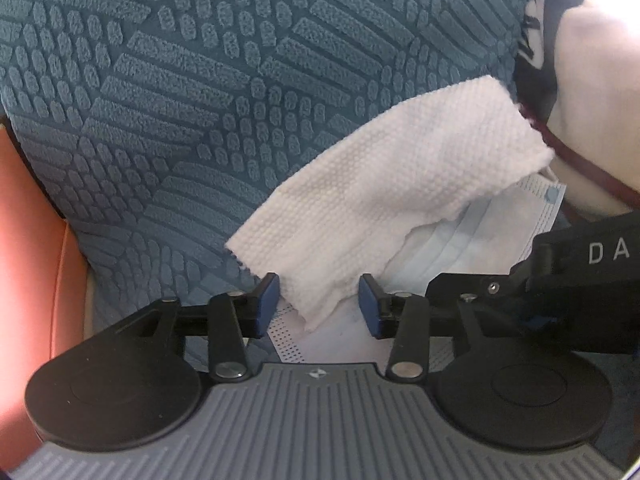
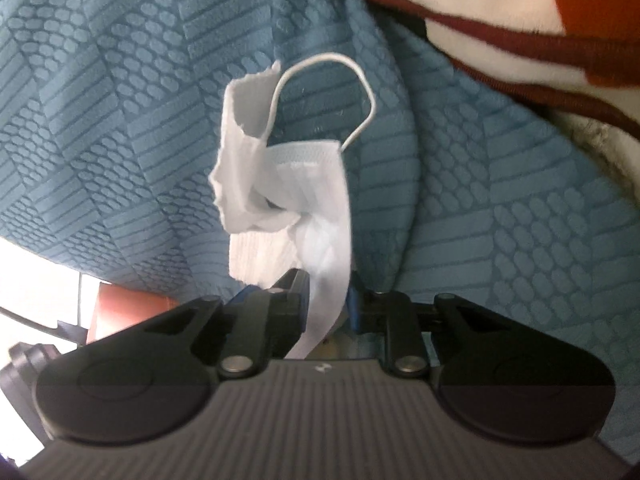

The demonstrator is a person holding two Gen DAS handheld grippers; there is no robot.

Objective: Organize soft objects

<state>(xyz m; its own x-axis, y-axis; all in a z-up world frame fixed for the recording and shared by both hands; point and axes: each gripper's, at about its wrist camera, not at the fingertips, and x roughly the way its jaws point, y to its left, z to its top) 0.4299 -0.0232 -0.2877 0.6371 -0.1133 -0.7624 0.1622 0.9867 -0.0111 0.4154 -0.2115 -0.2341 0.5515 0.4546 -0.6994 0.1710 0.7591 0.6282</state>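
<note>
From my left gripper [image 1: 319, 306] I see its blue pads standing apart, open, with the near corner of a white waffle-textured cloth [image 1: 384, 196] hanging between them; neither pad presses on it. Just under that cloth, ahead and to the right of the gripper, lies a pale blue pleated face mask [image 1: 488, 236], both resting on a teal cushion with a raised geometric pattern [image 1: 180, 92]. The black body of my right gripper [image 1: 580, 280] comes in from the right edge, just beside the mask.

From my right gripper [image 2: 326, 300] the pads are closed on the face mask [image 2: 316, 216], which rises straight ahead of the fingers, its white ear loop [image 2: 320, 80] arching at the far end. The white cloth [image 2: 244, 160] bunches against the mask's left side. The view is somewhat blurred.
</note>
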